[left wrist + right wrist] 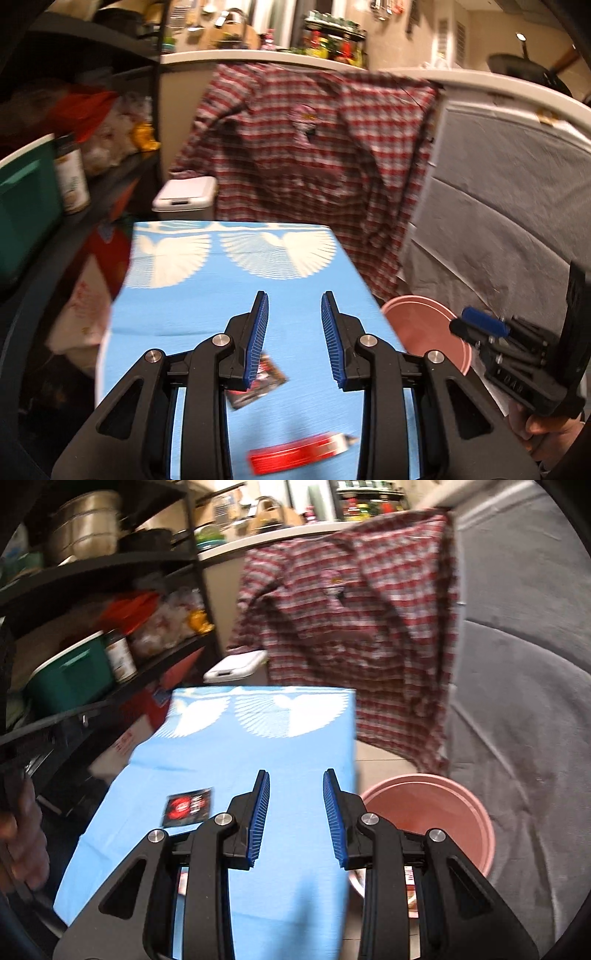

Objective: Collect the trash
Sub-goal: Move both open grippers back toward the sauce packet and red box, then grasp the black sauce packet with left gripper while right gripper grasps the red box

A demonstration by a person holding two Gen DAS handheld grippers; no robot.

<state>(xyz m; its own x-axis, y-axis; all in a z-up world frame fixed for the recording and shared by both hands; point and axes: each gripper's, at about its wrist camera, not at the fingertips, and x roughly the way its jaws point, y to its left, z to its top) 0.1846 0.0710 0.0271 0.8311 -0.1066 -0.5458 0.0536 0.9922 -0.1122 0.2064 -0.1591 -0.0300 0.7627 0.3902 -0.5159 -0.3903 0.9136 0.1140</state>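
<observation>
Left gripper (294, 306) spread wide, nothing between blue pads, above near part of blue-clothed table (184, 317). Dark red-and-black wrapper (258, 384) flat on cloth just below left finger; red wrapper (299, 456) closer to near edge. Right gripper (295, 786) also spread, empty, over table's right edge. Pink bin (443, 808) on floor beside that edge. Plaid shirt (314, 147) hanging beyond far edge.

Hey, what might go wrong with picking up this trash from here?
The red wrapper lies near the tablecloth's front edge, so a nudge might push it off. The flat dark packet may slide instead of lifting. The pink bucket sits below beside the table, so a drop could miss.
</observation>
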